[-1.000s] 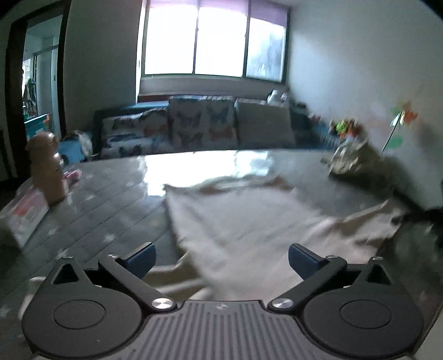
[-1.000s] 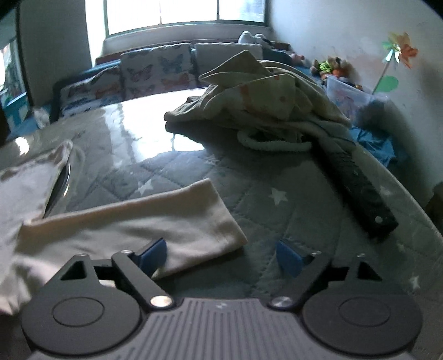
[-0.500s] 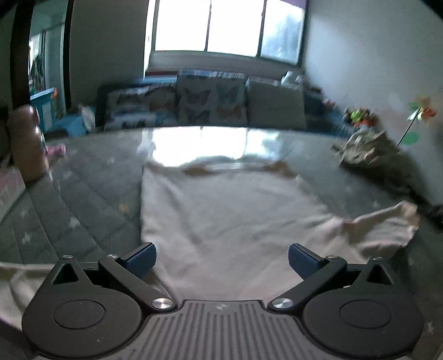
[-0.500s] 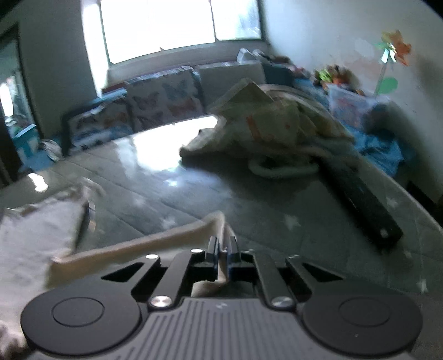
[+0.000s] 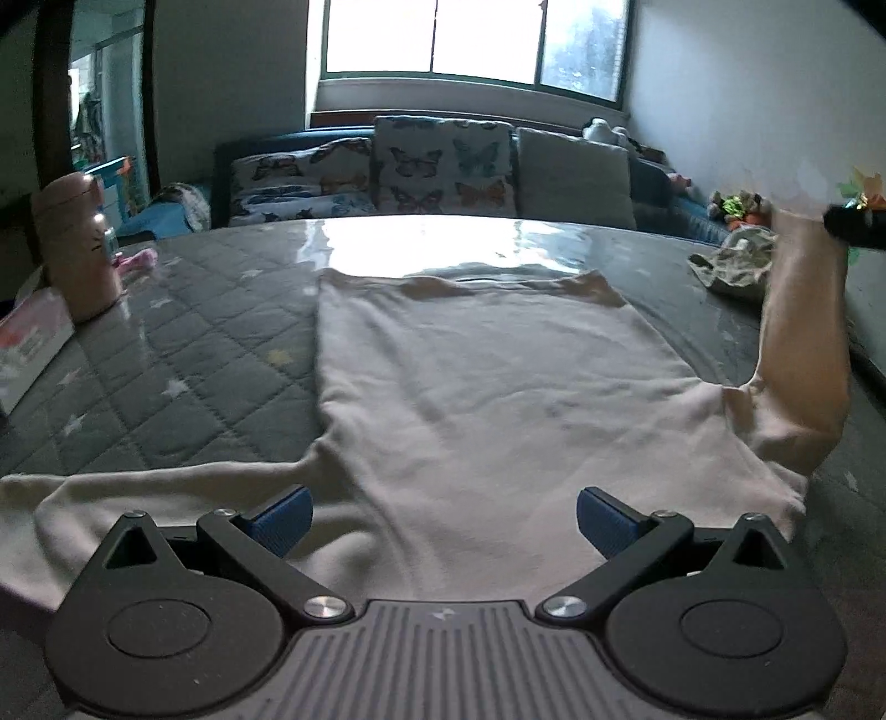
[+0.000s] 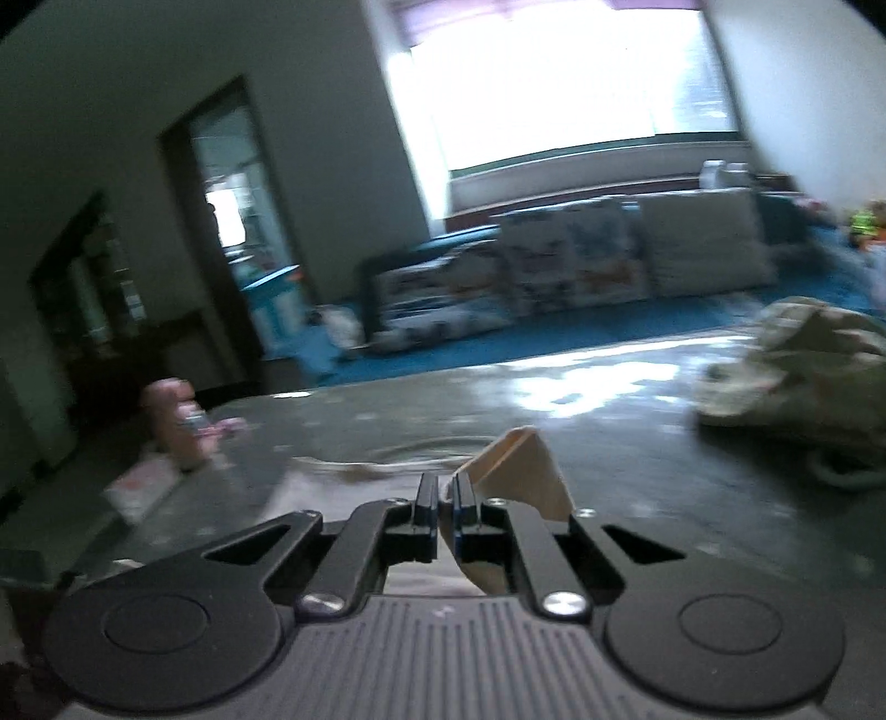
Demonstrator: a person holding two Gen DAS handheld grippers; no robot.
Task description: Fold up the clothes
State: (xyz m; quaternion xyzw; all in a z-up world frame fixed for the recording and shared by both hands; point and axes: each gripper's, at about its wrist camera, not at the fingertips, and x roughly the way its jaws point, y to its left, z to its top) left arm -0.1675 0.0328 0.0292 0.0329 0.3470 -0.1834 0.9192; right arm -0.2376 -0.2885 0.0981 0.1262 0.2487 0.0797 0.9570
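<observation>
Hovering low over the near hem of a cream long-sleeved shirt (image 5: 470, 387), the left claw (image 5: 443, 518) stands wide, its blue pads (image 5: 279, 518) apart with nothing pinched between them and the cloth lying below. That shirt is spread flat on a grey quilted surface (image 5: 183, 354) with pale stars; its body runs away from the camera toward the glossy far end, and its left sleeve (image 5: 138, 487) trails flat across the near left. On the right, the other sleeve (image 5: 803, 343) rises off the surface in a tall arc, drawn up to a dark shape at the frame's edge, the right claw (image 5: 855, 227) as seen from the left wrist camera. From its own blurred camera, the right claw (image 6: 441, 509) is closed tight on the sleeve's cuff (image 6: 520, 471), a peak of cream fabric standing just past the pads; its jaws have just been closing, with the cloth between them. Farther out on the surface, a crumpled heap of patterned clothes (image 5: 736, 266) sits at the far right, well apart from the shirt. At the far left stands a pink bottle (image 5: 75, 243) beside a flat white packet (image 5: 27, 343). Beyond the surface is a sofa with butterfly-print cushions (image 5: 443, 166) under a bright window (image 5: 470, 39)
</observation>
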